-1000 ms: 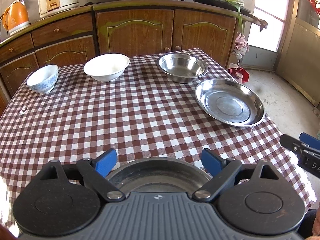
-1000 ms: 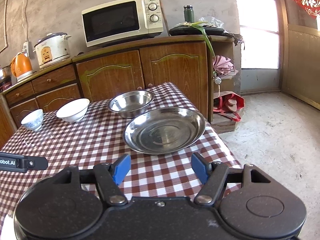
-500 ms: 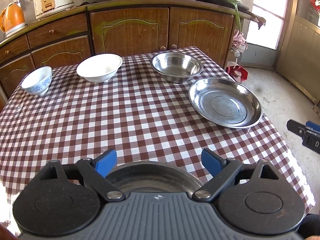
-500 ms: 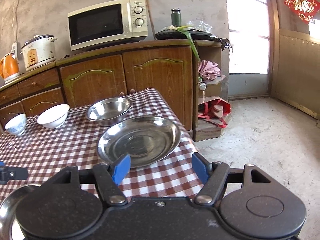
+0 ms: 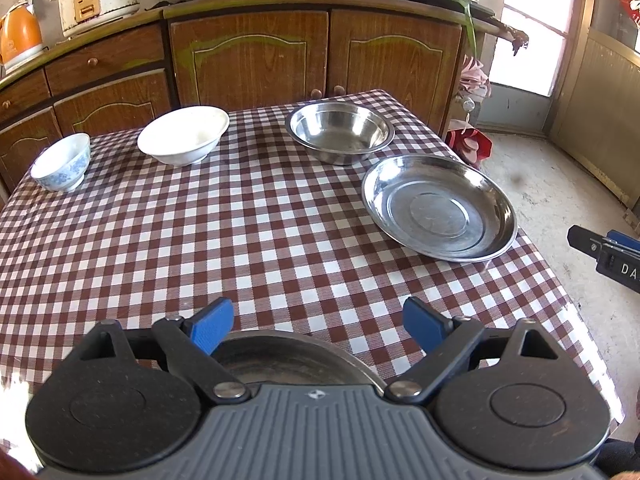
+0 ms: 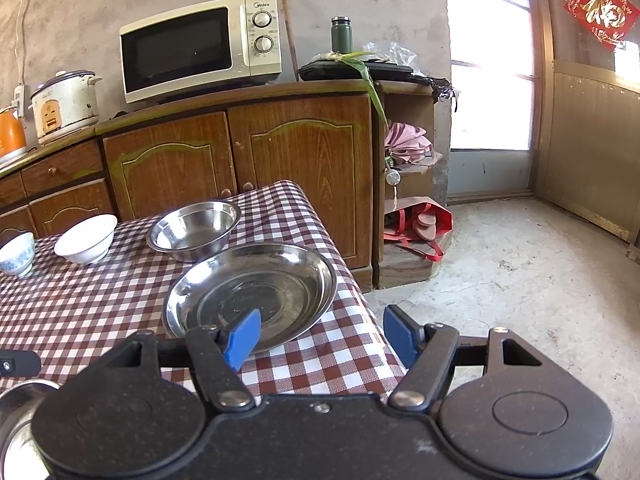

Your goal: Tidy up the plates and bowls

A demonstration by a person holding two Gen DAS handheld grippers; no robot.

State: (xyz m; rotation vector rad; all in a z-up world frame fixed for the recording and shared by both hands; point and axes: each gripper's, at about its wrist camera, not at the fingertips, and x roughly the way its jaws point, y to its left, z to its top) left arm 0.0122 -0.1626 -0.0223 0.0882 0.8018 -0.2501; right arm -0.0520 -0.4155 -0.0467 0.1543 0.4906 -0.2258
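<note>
On the checked table (image 5: 248,240) stand a small blue-patterned bowl (image 5: 62,162), a white bowl (image 5: 184,134), a steel bowl (image 5: 340,132) and a wide steel plate (image 5: 438,206). My left gripper (image 5: 318,324) is open above the near table edge, over a second steel plate (image 5: 280,362) that lies partly hidden under it. My right gripper (image 6: 322,334) is open, off the table's right front corner, short of the wide steel plate (image 6: 250,290). The steel bowl (image 6: 194,230), white bowl (image 6: 86,238) and small bowl (image 6: 16,252) lie behind it.
Brown cabinets (image 6: 240,160) run behind the table, with a microwave (image 6: 200,46), rice cooker (image 6: 64,104) and orange kettle (image 5: 18,36) on top. A red bag (image 6: 418,226) sits on the concrete floor to the right. The right gripper shows at the left view's edge (image 5: 608,252).
Both grippers have drawn back and up from the table. The right one has swung right, so the wide plate now sits left of its middle. Both stay open.
</note>
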